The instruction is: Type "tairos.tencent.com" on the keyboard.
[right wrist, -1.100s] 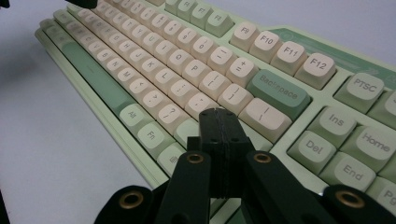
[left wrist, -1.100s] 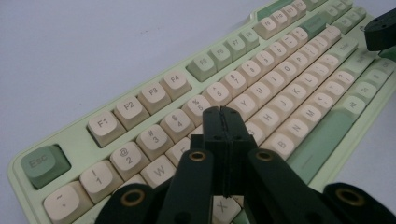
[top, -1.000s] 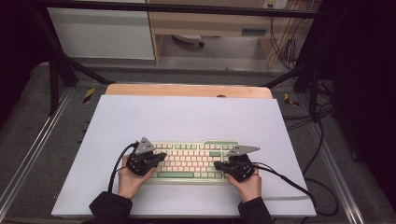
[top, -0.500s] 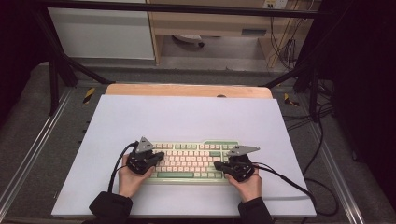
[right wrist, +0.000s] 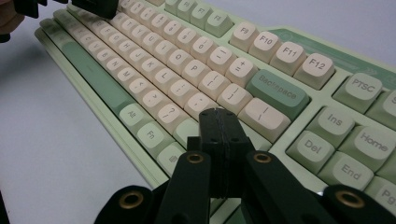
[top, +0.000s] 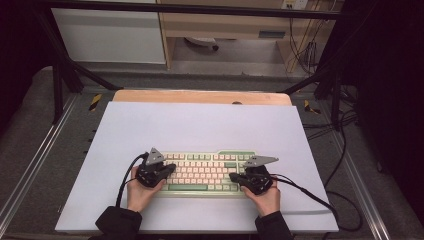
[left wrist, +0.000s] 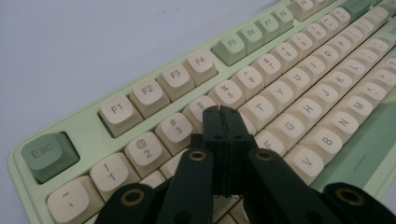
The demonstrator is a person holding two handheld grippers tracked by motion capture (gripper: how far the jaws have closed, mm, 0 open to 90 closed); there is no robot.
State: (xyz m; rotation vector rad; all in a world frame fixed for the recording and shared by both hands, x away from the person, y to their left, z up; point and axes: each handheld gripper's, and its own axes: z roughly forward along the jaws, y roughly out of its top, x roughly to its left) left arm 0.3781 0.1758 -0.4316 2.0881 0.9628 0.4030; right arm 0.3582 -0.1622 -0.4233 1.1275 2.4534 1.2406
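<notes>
Keyboard (top: 205,172) under left tool (left wrist: 222,122) and right tool (right wrist: 219,123), jaws closed.

Black two-jaw left tool (left wrist: 223,122), right tool (right wrist: 219,125), brass rivets, grey triangular plates, black cables, dark sleeves (top: 117,222)

In the high view, the legends on the pale green keyboard with cream keycaps (top: 205,172) are too small to be read, and both of its ends are covered by the black left gripper (top: 167,169) and the black right gripper (top: 234,178). The person's forearms are cut off by the bottom edge.

In the left gripper view, the keys under the closed jaws are hidden, so it cannot be told whether a key is touched. The right part of the keyboard is cut off by the picture's edge, and the far keys are blurred.

In the right gripper view, the key below the jaw tips is covered as well. The "Pg" key (right wrist: 384,190) is cut by the right edge.
</notes>
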